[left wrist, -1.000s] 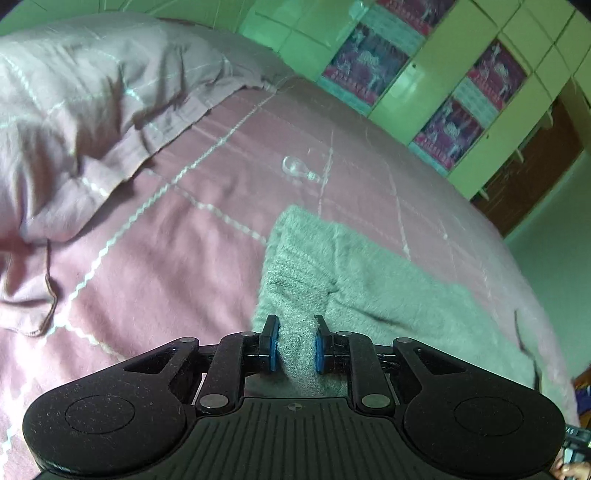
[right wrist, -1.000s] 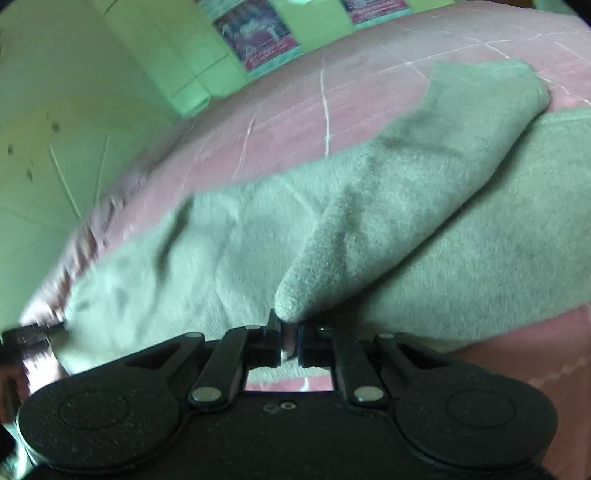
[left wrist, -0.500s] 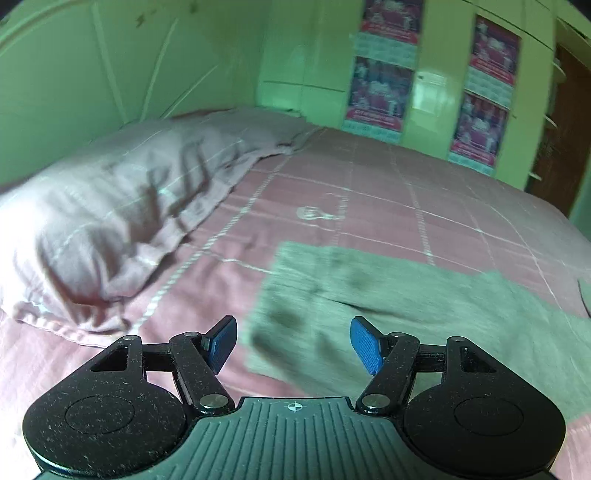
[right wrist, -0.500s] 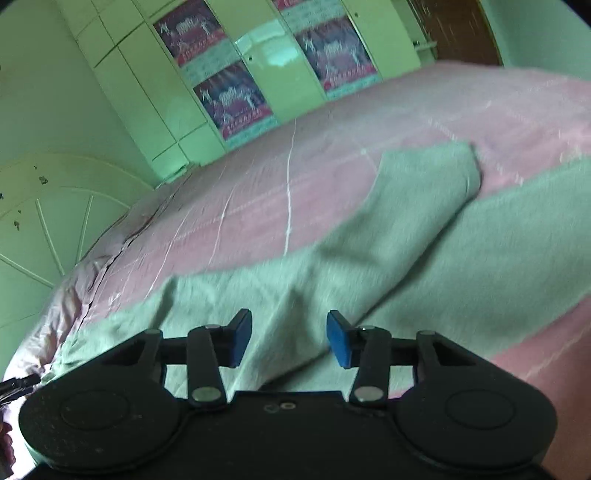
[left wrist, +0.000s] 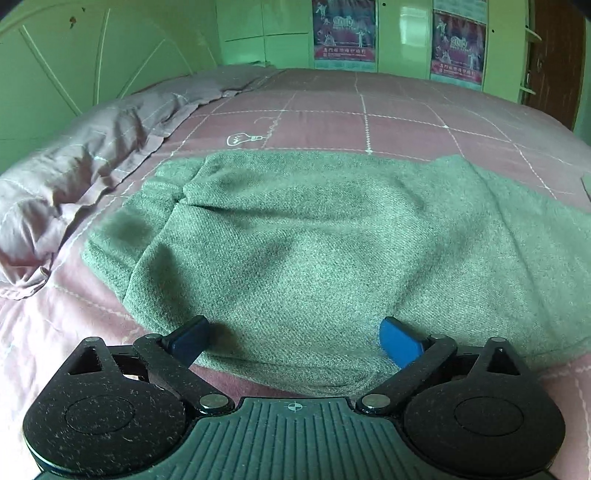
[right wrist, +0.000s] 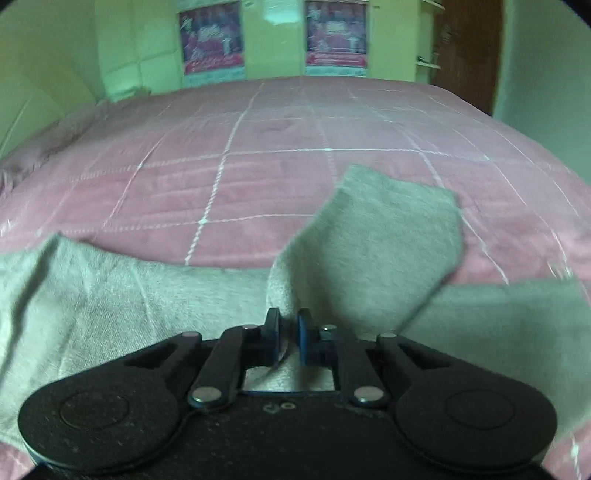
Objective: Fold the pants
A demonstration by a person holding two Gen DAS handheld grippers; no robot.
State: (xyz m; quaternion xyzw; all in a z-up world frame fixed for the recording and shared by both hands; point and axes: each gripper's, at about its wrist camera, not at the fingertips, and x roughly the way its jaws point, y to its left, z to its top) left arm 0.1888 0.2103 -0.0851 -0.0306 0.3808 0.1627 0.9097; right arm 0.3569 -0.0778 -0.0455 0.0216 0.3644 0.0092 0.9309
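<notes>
Your left gripper [left wrist: 293,341] hangs spread wide over the grey pants [left wrist: 314,236] (touching nothing); your right gripper [right wrist: 288,338] pinches their fabric on the pink bedspread [right wrist: 258,147].

A home bedroom: big bed w/ pink checked cover [left wrist: 406,110], pillow [left wrist: 74,173] at left, green closet doors [left wrist: 266,37] w/ posters [left wrist: 343,33] up top.

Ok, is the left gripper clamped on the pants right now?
No, the left gripper hangs with its jaws spread wide over the near edge of the pants, pinching no fabric.
</notes>
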